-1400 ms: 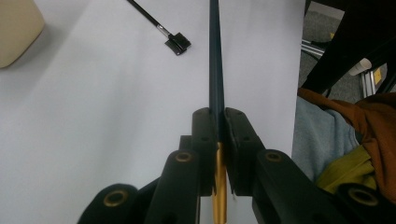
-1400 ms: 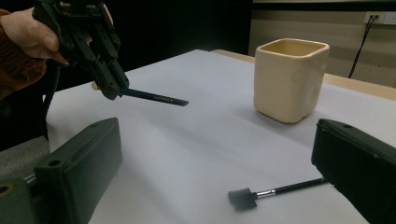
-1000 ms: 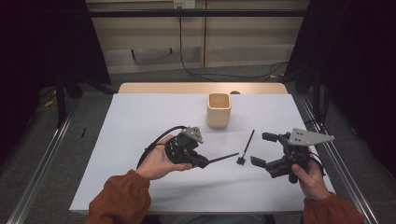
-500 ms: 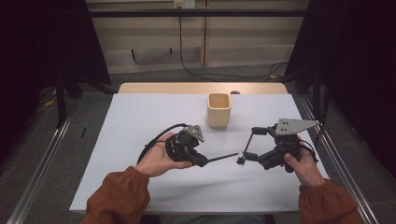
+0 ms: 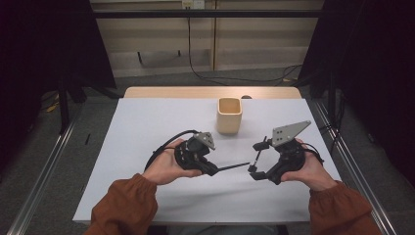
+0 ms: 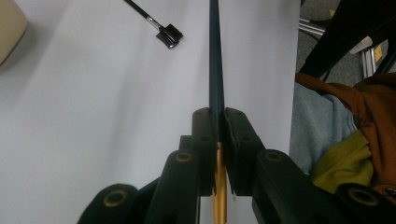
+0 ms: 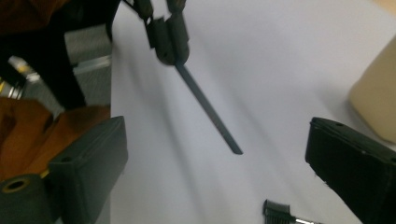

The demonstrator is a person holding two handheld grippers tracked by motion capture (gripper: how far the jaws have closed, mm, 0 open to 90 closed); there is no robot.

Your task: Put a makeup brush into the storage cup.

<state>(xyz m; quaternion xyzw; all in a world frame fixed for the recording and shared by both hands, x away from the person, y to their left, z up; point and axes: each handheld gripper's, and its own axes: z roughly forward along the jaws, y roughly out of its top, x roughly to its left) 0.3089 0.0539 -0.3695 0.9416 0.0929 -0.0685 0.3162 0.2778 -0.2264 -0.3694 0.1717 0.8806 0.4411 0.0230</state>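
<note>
High view: the left gripper (image 5: 208,166) rests low over the white table (image 5: 147,127), its jaws clamped on a thin dark rod (image 5: 234,167) that sticks out to the right, close above the sheet, toward the right gripper (image 5: 259,160). That one sits well to the right, jaws spread wide, one tip up near the handle end of a small black brush (image 5: 256,155) and the other down near the brush head, so the brush lies between them; whether a jaw touches it cannot be told from here. The rod's free end stops just beside the brush head. A beige cup (image 5: 229,115) stands upright farther back, apart from both grippers and a little nearer the left one's side of the gap. In the left gripper view the two black jaws press together on the rod (image 6: 215,70), whose lower part is gold and whose dark upper part runs straight ahead; the brush (image 6: 163,31) lies to the left of it on the table, head nearest the camera. In the right gripper view the jaws stand far apart at the frame's sides, with the rod (image 7: 208,109) slanting down between them from the left gripper (image 7: 167,35), the brush head (image 7: 276,211) at the bottom edge, and the cup (image 7: 376,100) at the right.
</note>
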